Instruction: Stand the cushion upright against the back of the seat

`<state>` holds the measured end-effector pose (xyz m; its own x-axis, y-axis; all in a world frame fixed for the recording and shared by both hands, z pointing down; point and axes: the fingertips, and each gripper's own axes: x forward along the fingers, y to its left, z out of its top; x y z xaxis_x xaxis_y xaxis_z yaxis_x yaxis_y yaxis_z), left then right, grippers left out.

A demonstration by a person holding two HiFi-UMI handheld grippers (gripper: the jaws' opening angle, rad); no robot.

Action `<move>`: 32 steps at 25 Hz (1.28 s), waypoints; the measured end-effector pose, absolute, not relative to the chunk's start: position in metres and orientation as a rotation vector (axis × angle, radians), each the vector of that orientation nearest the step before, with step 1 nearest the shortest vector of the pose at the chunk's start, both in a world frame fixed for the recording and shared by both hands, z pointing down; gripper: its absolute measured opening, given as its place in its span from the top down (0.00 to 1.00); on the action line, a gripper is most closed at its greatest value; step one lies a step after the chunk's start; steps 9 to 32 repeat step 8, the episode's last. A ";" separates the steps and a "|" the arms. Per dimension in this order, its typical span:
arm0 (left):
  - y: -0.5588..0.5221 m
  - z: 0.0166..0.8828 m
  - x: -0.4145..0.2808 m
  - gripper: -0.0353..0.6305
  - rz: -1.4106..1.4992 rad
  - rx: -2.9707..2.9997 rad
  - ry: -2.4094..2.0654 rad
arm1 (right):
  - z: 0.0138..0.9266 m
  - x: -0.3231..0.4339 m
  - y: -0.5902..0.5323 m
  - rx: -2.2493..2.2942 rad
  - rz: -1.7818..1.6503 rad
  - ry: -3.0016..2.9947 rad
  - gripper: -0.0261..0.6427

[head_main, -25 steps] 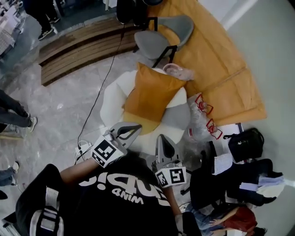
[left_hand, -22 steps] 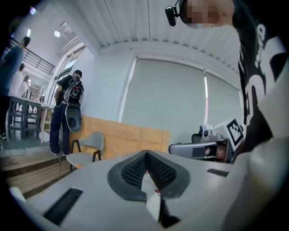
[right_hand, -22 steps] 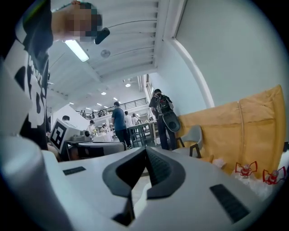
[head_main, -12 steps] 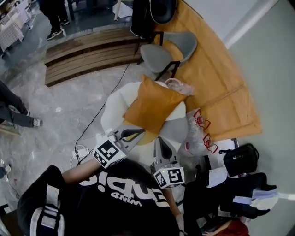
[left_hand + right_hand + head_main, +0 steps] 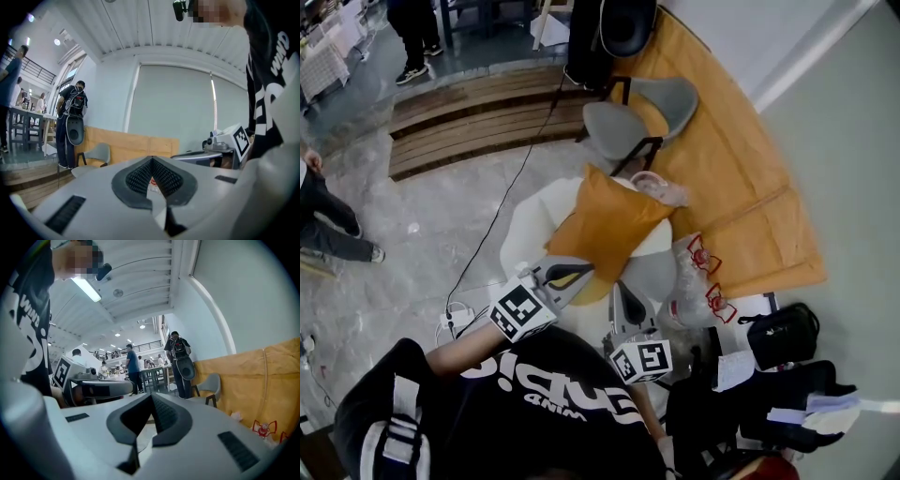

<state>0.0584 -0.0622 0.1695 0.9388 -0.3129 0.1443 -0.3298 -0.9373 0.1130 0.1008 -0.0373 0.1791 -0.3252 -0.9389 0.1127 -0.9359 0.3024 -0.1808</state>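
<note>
An orange cushion [image 5: 607, 225] leans tilted on a white round seat [image 5: 523, 230], its far corner pointing up and away. My left gripper [image 5: 584, 270] is shut and empty, with its tip at the cushion's near lower edge; whether it touches I cannot tell. My right gripper [image 5: 618, 287] is shut and empty too, just right of it, near the seat's grey part [image 5: 654, 272]. In the left gripper view the jaws [image 5: 152, 163] are closed on nothing. The right gripper view likewise shows closed jaws [image 5: 151, 399]. Neither gripper view shows the cushion.
A grey chair [image 5: 637, 108] stands beyond the seat before a brown board [image 5: 741, 178]. A clear bag with red print [image 5: 698, 277] lies right of the seat, a black bag [image 5: 780, 333] further right. A black cable [image 5: 492, 234] crosses the floor. People stand at upper left.
Both grippers stay shut and empty at the cushion's near edge, lifted slightly. The cushion has not moved on the seat. The head view has drifted a little.
</note>
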 end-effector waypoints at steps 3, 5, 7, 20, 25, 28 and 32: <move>-0.067 0.169 0.061 0.94 0.184 2.960 -0.492 | 0.180 0.105 -0.041 -1.825 -0.335 2.522 0.93; -0.071 0.171 0.063 0.94 0.178 2.963 -0.498 | 0.181 0.108 -0.044 -1.831 -0.339 2.519 0.93; -0.075 0.172 0.064 0.94 0.176 2.964 -0.503 | 0.182 0.111 -0.046 -1.835 -0.345 2.510 0.93; -0.076 0.173 0.064 0.94 0.178 2.962 -0.505 | 0.182 0.113 -0.048 -1.836 -0.348 2.504 0.93; -0.076 0.173 0.064 0.94 0.178 2.962 -0.505 | 0.182 0.113 -0.048 -1.836 -0.348 2.504 0.93; -0.076 0.173 0.064 0.94 0.178 2.962 -0.505 | 0.182 0.113 -0.048 -1.836 -0.348 2.504 0.93; -0.076 0.173 0.064 0.94 0.178 2.962 -0.505 | 0.182 0.113 -0.048 -1.836 -0.348 2.504 0.93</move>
